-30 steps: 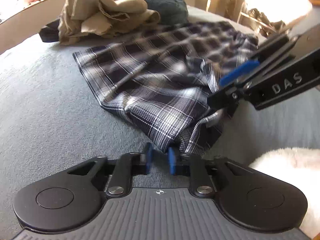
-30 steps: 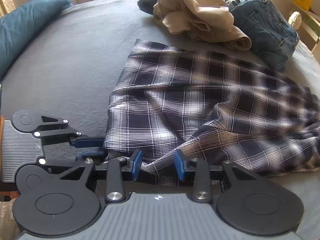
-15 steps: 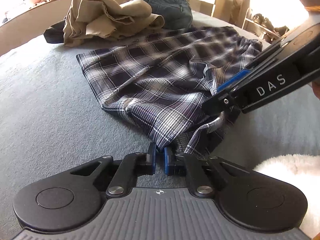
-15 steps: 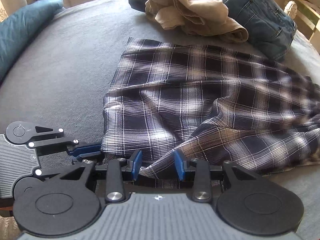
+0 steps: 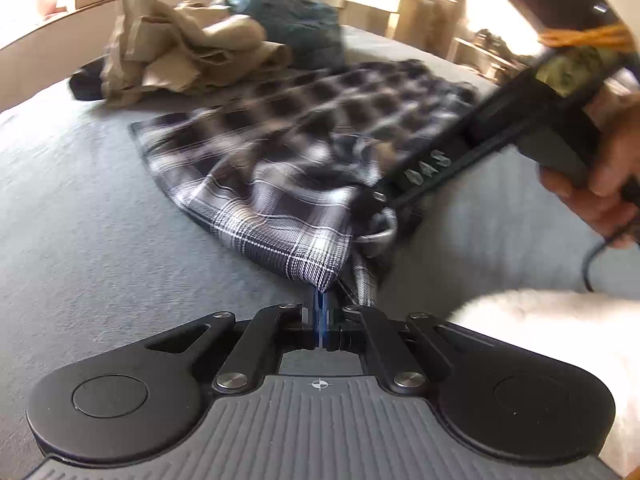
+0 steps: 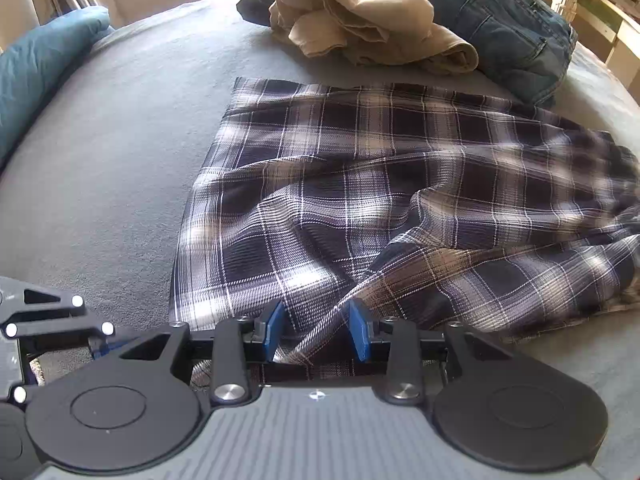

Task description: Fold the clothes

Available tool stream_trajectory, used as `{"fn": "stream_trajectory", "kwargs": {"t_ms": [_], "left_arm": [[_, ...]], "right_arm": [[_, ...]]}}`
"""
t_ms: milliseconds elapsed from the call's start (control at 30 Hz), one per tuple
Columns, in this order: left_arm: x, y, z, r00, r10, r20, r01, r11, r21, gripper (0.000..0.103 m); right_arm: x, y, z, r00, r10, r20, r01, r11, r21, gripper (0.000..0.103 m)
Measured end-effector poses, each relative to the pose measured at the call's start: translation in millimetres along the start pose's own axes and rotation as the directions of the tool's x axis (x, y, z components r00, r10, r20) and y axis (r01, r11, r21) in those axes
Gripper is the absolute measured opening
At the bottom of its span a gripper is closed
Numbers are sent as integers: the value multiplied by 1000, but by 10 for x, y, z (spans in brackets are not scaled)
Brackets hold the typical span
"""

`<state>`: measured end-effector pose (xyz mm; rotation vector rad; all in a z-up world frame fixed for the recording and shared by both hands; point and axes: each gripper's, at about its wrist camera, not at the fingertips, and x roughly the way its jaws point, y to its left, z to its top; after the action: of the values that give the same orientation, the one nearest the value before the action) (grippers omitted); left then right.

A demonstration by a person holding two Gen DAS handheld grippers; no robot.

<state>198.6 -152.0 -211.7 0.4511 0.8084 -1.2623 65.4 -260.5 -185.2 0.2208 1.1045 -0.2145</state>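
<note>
Plaid garment (image 6: 360, 184) looks thin and floppy; left gripper (image 5: 321, 312) pinches its corner, right gripper (image 6: 316, 330) spread over, probably, a hem fold.

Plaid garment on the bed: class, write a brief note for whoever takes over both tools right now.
Left tool: shut on a near corner of the plaid garment.
Right tool: open, pads either side of a ridge of the near hem, not clamped.
Garment lies rumpled on the grey bed; tan clothes and jeans are piled behind.
Done: one corner gripped. Left: close right tool, fold.
</note>
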Motion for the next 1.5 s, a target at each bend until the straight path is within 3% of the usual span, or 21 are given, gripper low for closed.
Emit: {"fn": "stream_trajectory", "kwargs": {"t_ms": [100, 200, 300, 400, 500, 600, 733, 800, 900, 967, 1033, 1133, 1267, 1500], "left_arm": [[15, -10, -34, 999, -33, -19, 33, 999, 32, 0], [64, 115, -39, 997, -48, -53, 46, 998, -47, 0], [41, 66, -46, 998, -57, -36, 57, 998, 5, 0], [146, 191, -71, 996, -40, -80, 33, 996, -78, 0], [125, 224, -46, 997, -35, -67, 27, 994, -110, 0], [88, 227, -22, 998, -29, -49, 22, 991, -131, 0], [-45, -4, -62, 999, -44, -15, 43, 997, -62, 0], [46, 38, -105, 997, -35, -66, 27, 992, -120, 0], [-14, -82, -70, 998, -57, -24, 56, 997, -50, 0], [56, -192, -134, 997, -50, -59, 51, 998, 23, 0], [24, -267, -145, 997, -63, -35, 65, 995, 74, 0], [117, -271, -213, 996, -59, -69, 64, 995, 73, 0], [124, -250, -191, 996, -71, -57, 74, 995, 70, 0], [123, -236, -208, 995, -85, -44, 86, 996, 25, 0]], "right_arm": [[-13, -16, -8, 1000, 0, 1, 0, 1000, 4, 38], [-31, -34, -13, 1000, -4, 5, 4, 1000, 14, 38], [-65, -52, -22, 1000, -6, 9, 5, 1000, 19, 38], [-77, -72, -33, 1000, -3, -6, 3, 1000, 19, 38], [-117, -80, -38, 996, 80, -32, -80, 997, 6, 39], [-125, -39, -60, 977, 194, -89, -196, 980, -16, 39], [-141, 2, -105, 975, 193, -106, -199, 979, -46, 39], [-140, -34, -113, 977, 184, -104, -188, 982, -26, 39], [-135, -108, -120, 980, 170, -98, -169, 985, 17, 39], [-131, -157, -125, 982, 161, -95, -157, 986, 46, 39], [-150, -191, -111, 985, 151, -88, -145, 987, 72, 39], [-164, -249, -64, 985, 157, -71, -151, 985, 87, 39], [-155, -140, 131, 988, 154, -24, -154, 988, 25, 39], [114, 308, 875, 983, 169, 71, -155, 972, -178, 41]]}}
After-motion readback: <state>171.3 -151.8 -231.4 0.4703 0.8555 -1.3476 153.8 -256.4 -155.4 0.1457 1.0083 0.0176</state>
